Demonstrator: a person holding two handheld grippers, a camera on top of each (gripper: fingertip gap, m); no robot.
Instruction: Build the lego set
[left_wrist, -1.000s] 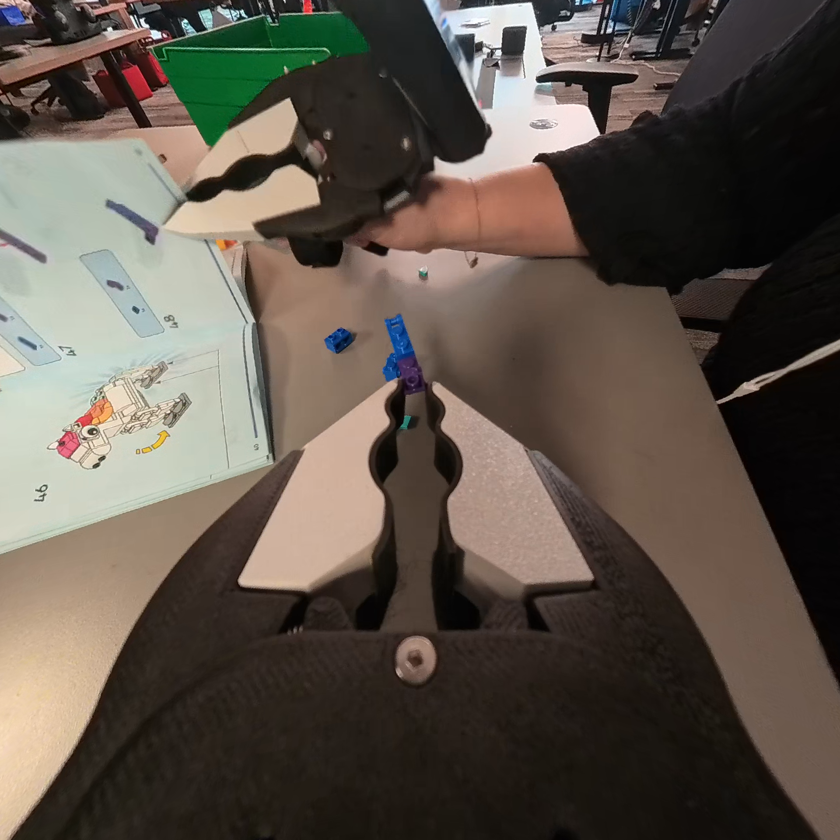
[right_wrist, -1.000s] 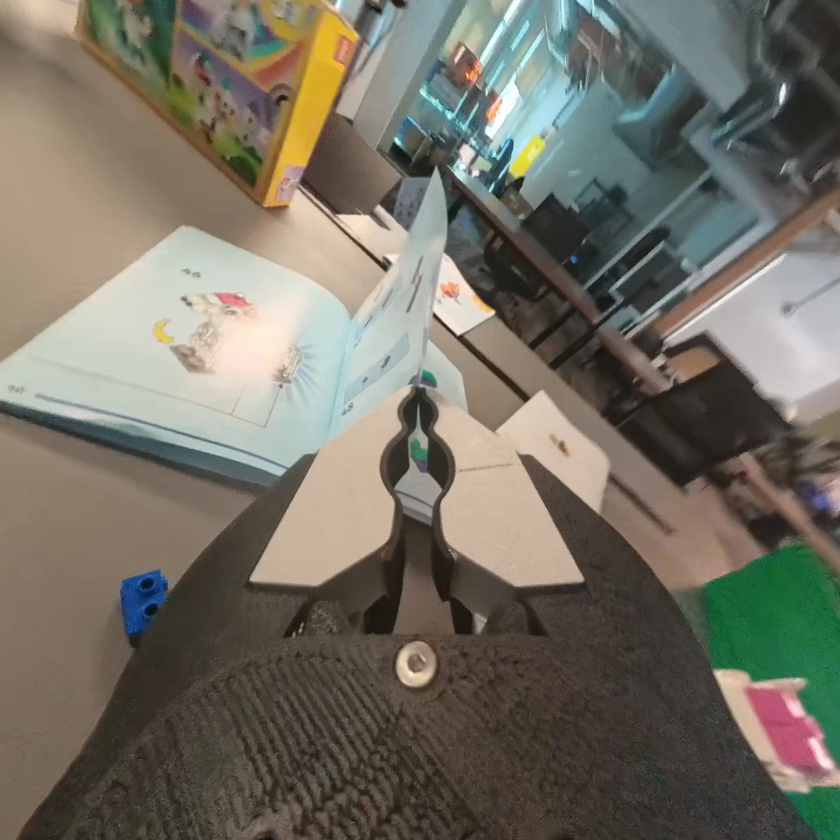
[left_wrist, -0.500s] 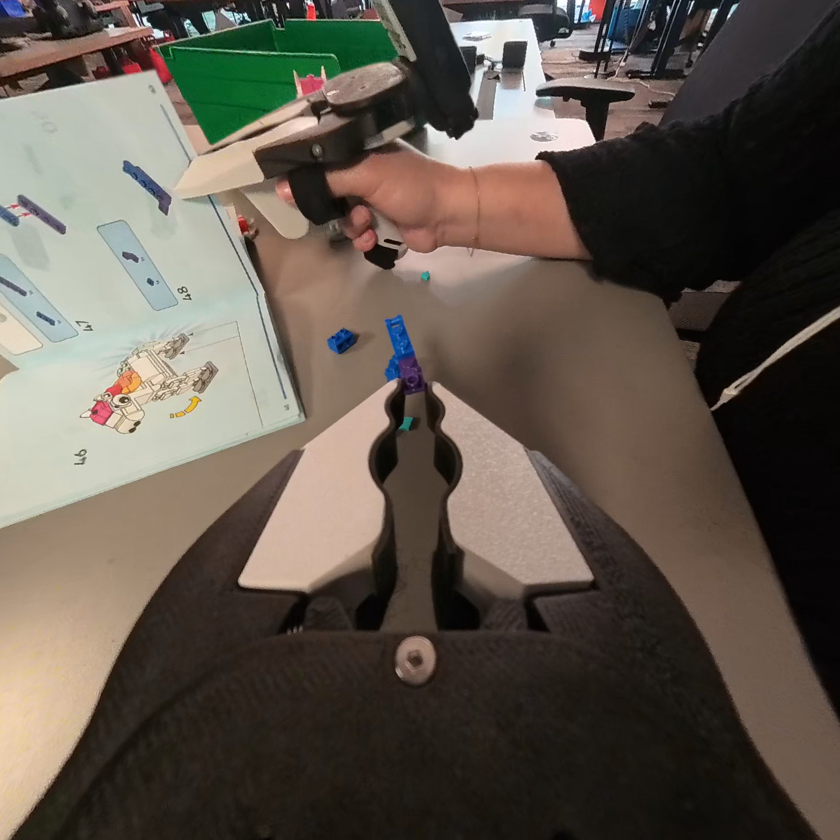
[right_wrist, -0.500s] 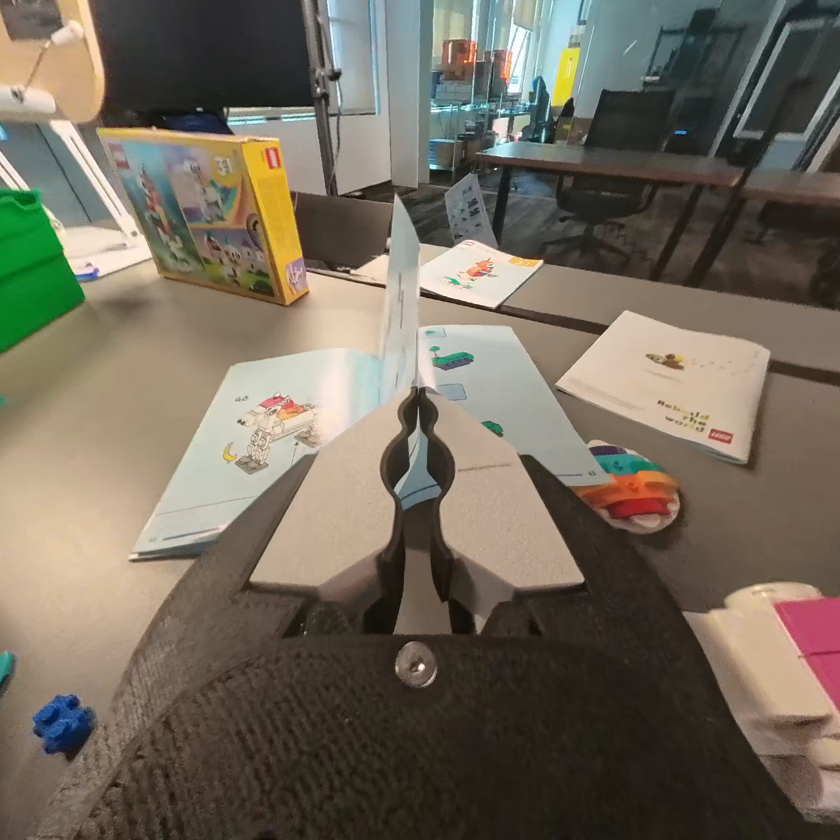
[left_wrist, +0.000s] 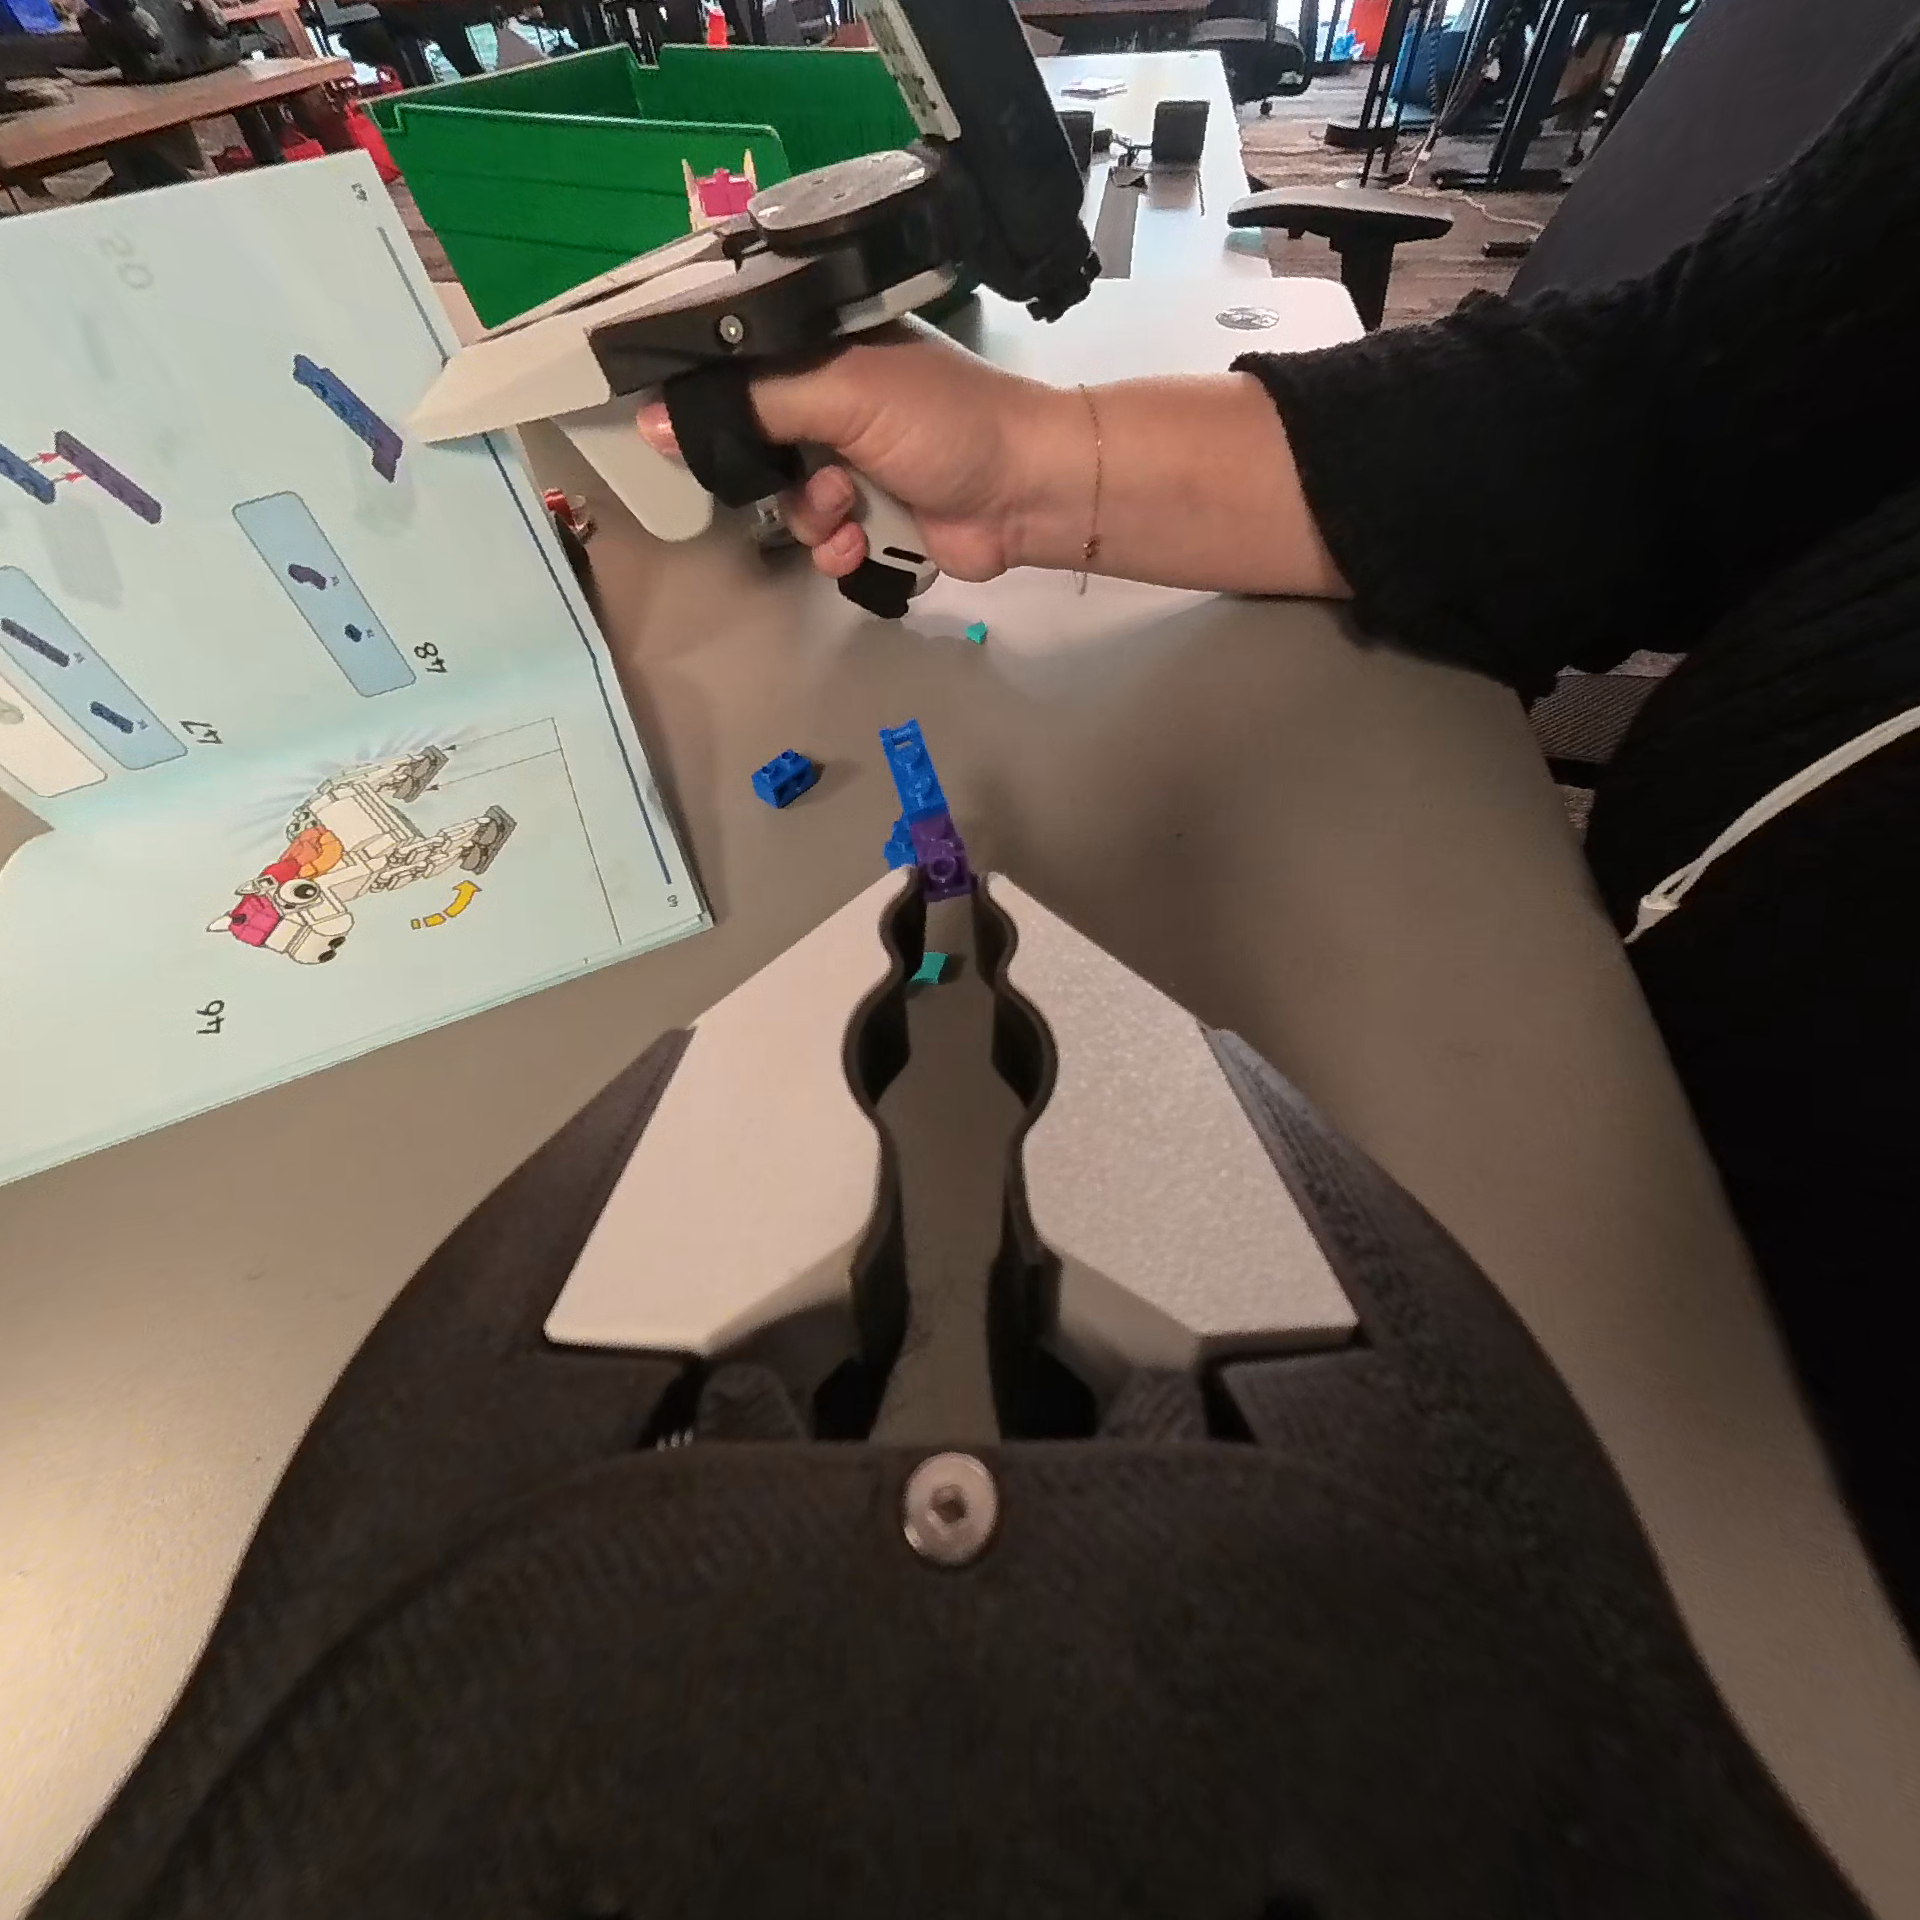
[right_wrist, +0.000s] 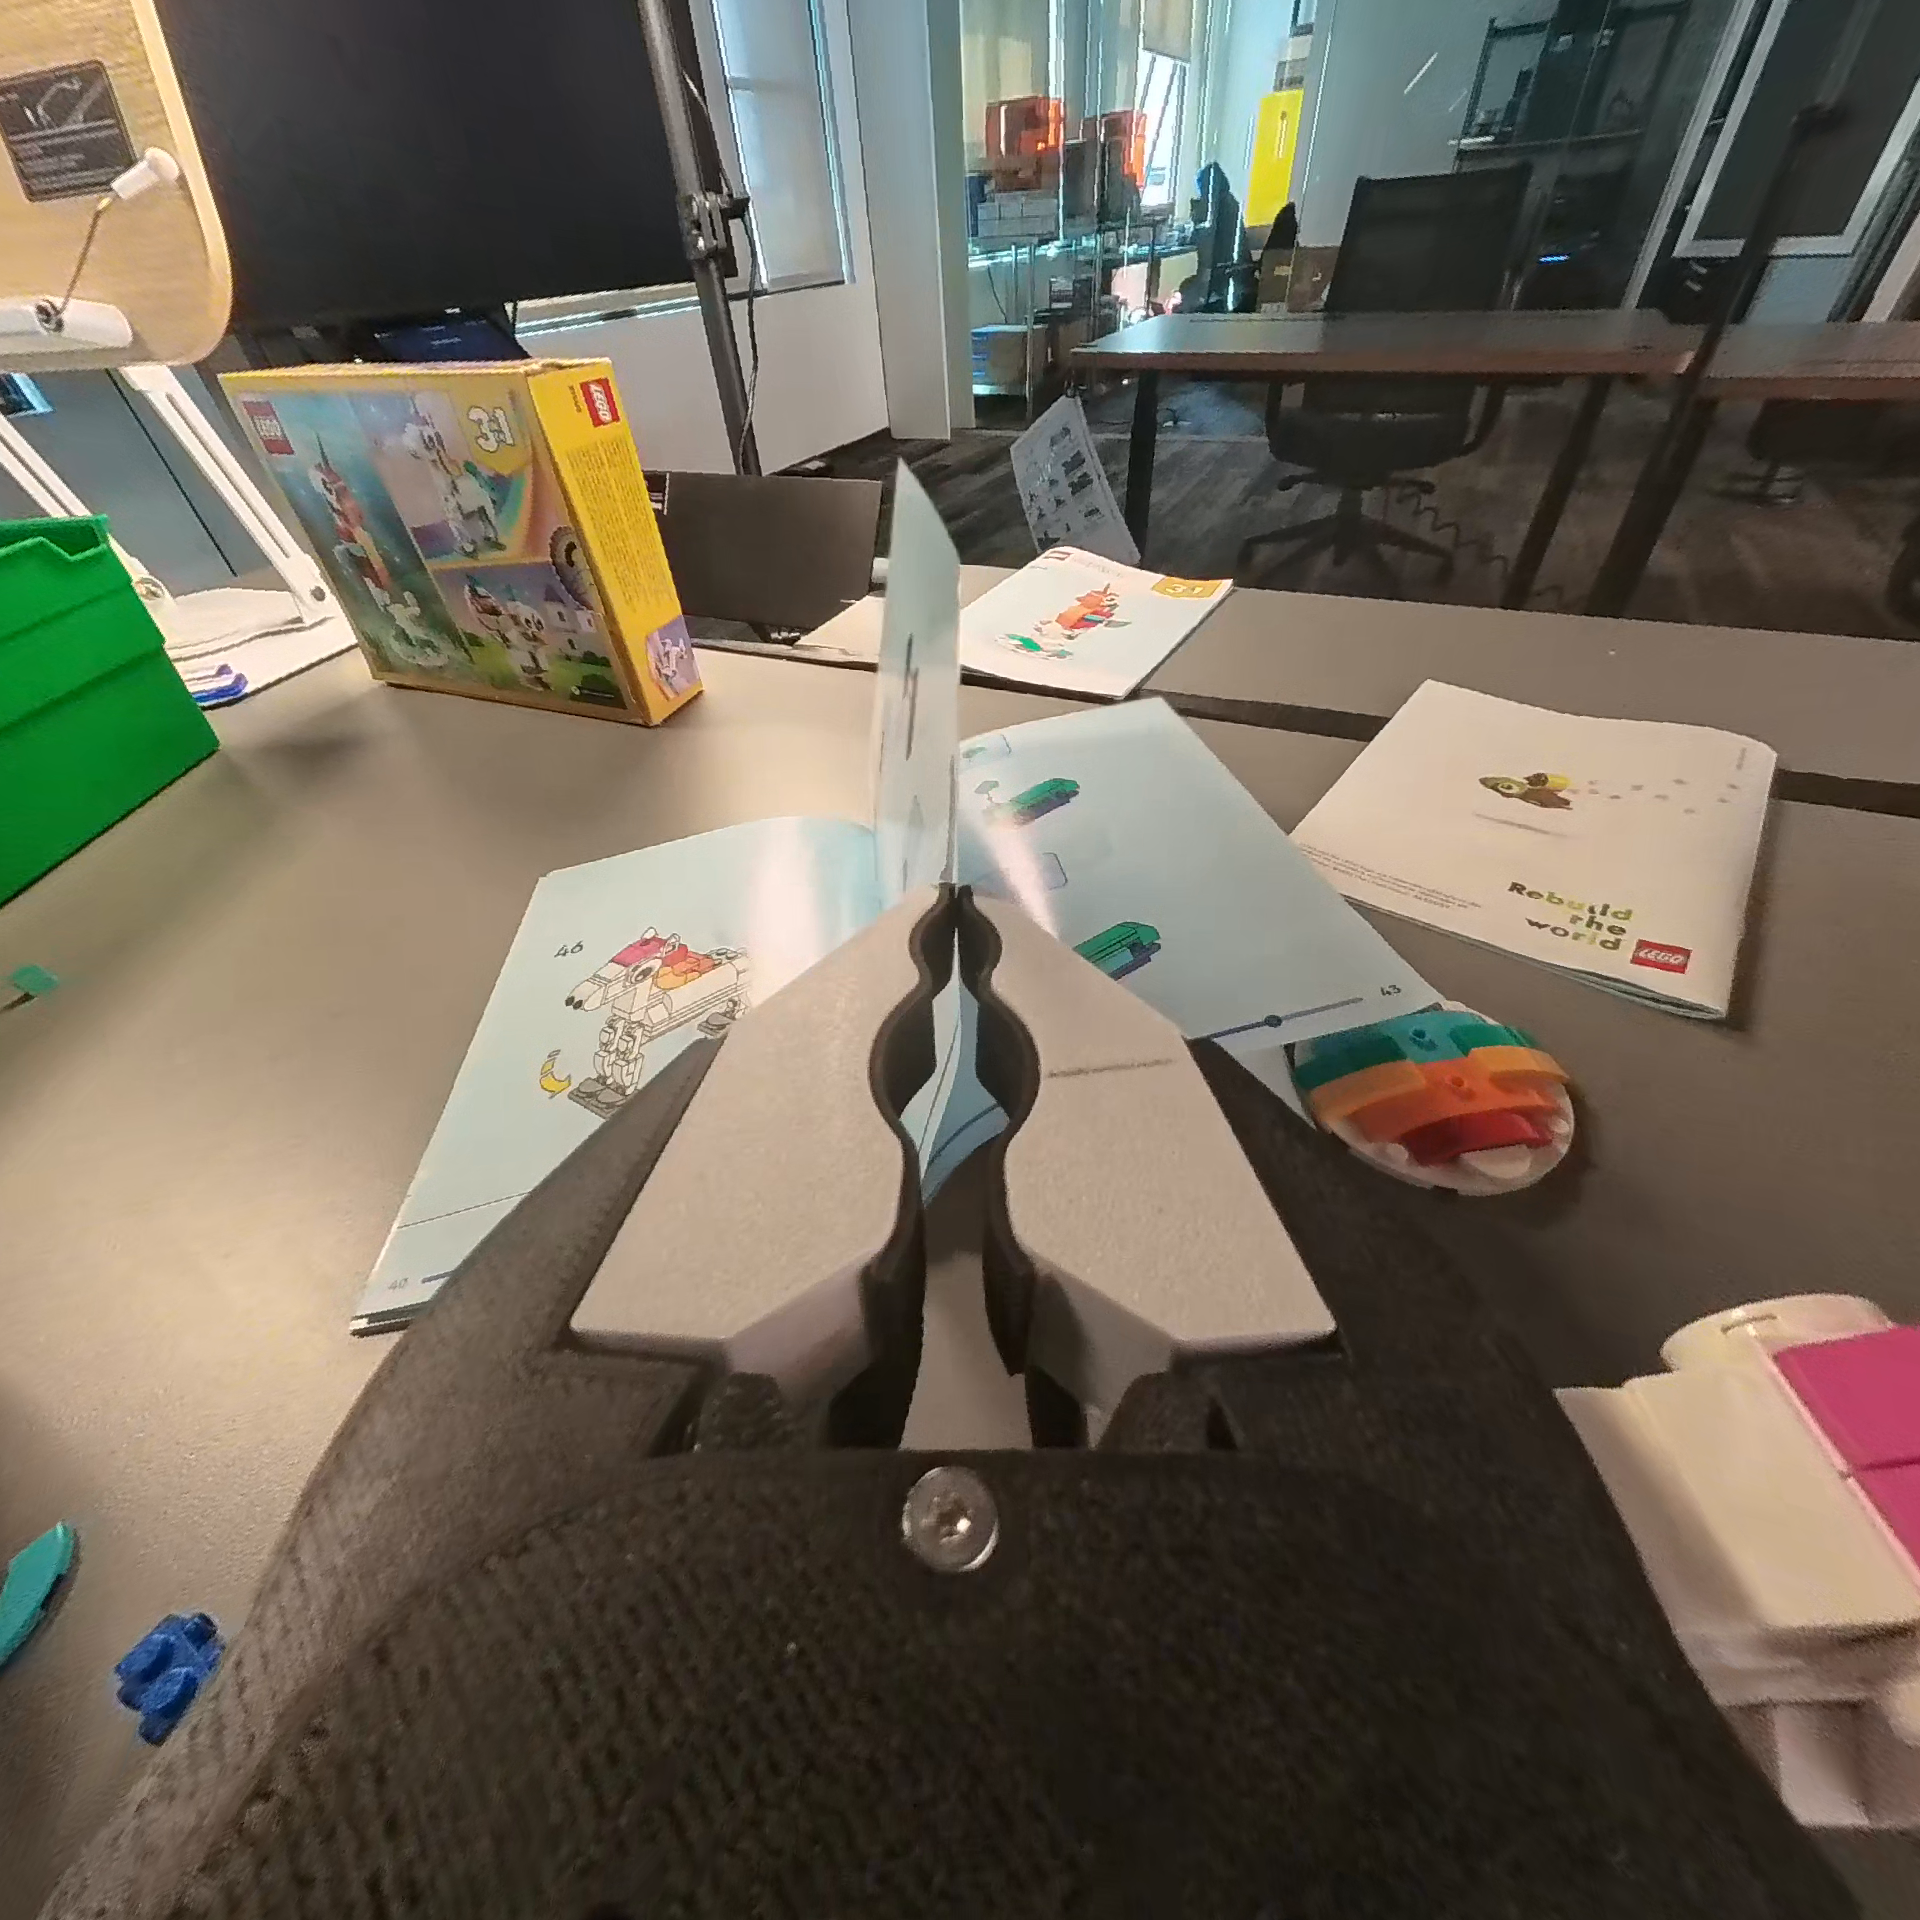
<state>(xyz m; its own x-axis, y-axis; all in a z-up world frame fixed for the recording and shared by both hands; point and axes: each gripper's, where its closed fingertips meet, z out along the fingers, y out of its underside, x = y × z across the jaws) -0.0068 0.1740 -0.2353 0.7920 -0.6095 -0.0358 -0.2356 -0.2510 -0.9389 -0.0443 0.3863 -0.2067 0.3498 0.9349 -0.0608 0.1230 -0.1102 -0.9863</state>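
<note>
The right claw (right_wrist: 954, 902) is clamped on an instruction booklet page (right_wrist: 916, 686), lifting it to turn it; the left claw (left_wrist: 943, 883) pinches the blue-purple brick assembly (left_wrist: 925, 805) mid-table, keeping it ready.

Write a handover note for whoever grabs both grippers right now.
Right gripper: shut on a page of the open instruction booklet, page held upright mid-turn.
Left gripper: shut on a purple-and-blue brick piece, low over the table.
Loose: blue brick, teal bits on the table.
Done: rainbow piece, white-and-pink build beside the booklet.
Left: finish the page turn, then add the held piece as the booklet shows.
</note>
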